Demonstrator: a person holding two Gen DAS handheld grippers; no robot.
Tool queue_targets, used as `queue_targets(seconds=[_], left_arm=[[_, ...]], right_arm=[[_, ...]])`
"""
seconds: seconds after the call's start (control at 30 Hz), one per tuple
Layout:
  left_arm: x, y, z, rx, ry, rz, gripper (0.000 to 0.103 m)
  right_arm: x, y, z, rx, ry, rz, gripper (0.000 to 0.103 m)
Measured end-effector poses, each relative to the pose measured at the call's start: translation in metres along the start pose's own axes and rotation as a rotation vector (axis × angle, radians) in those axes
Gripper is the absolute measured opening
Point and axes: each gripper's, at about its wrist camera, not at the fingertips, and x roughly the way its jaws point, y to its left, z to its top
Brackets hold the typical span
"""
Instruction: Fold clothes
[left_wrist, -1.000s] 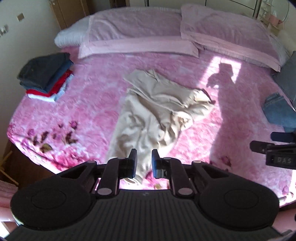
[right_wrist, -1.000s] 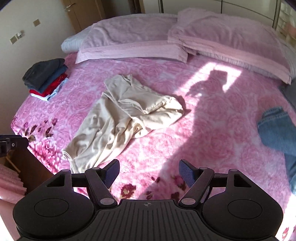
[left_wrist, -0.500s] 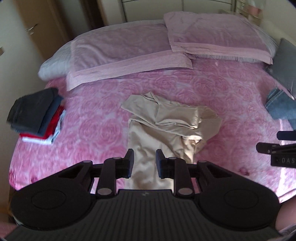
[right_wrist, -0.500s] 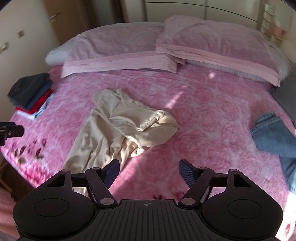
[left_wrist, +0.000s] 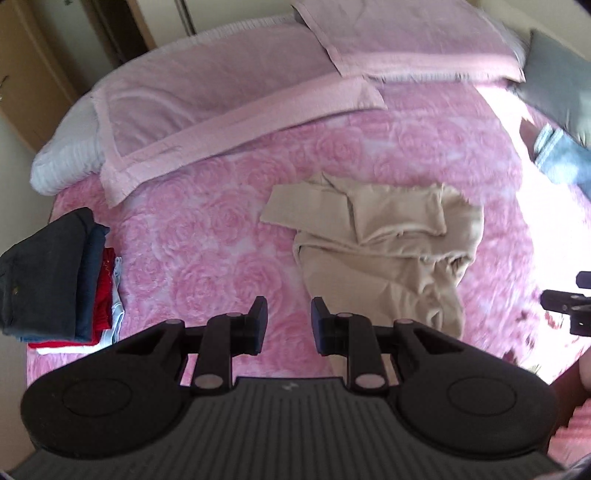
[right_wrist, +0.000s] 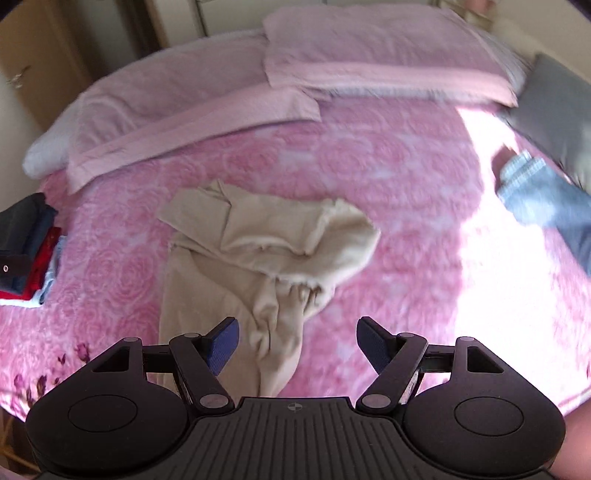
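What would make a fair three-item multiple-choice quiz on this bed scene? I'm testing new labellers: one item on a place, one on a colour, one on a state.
1. Where is the stack of folded clothes?
A. left edge of the bed
B. on the pillows
C. on the floor

2. What colour is the crumpled garment?
A. red
B. beige
C. green

3. The right gripper is
A. clamped on cloth
B. open and empty
C. holding a pillow

Answers: A, the stack lies at the bedspread's left edge; B, plainly beige; B, nothing is between its spread fingers.

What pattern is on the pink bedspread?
A rose pattern covers the pink bedspread, clearest in the left wrist view.
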Motion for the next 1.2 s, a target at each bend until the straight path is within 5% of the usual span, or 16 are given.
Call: queue_targets(seconds=[0.37, 0.43, 0.6, 0.7, 0.83, 1.2], left_arm=[[0.053, 0.016, -0.009, 0.042, 0.06, -0.102, 0.022], [0.066, 0.02, -0.012, 0.034, 0.069, -0.116, 0.022], [0.112, 0.034, -0.023, -0.01, 0.108, -0.115, 0.021], [0.144, 0.043, -0.028, -0.035, 0.121, -0.112, 0.021], [0.185, 0.047, -0.031, -0.053, 0.123, -0.114, 0.021], [0.248, 0.028, -0.018, -0.003, 0.078, -0.133, 0.021]], right_arm=[[0.023, 0.018, -0.029, 0.033, 0.035, -0.112, 0.074], [0.035, 0.021, -0.033, -0.01, 0.028, -0.13, 0.057], [0.085, 0.019, -0.034, -0.066, 0.051, -0.13, 0.055], [0.122, 0.024, -0.03, -0.14, 0.041, -0.13, 0.054], [0.17, 0.039, -0.023, -0.268, 0.001, -0.108, 0.03], [0.276, 0.082, -0.023, -0.776, -0.126, -0.198, 0.03]])
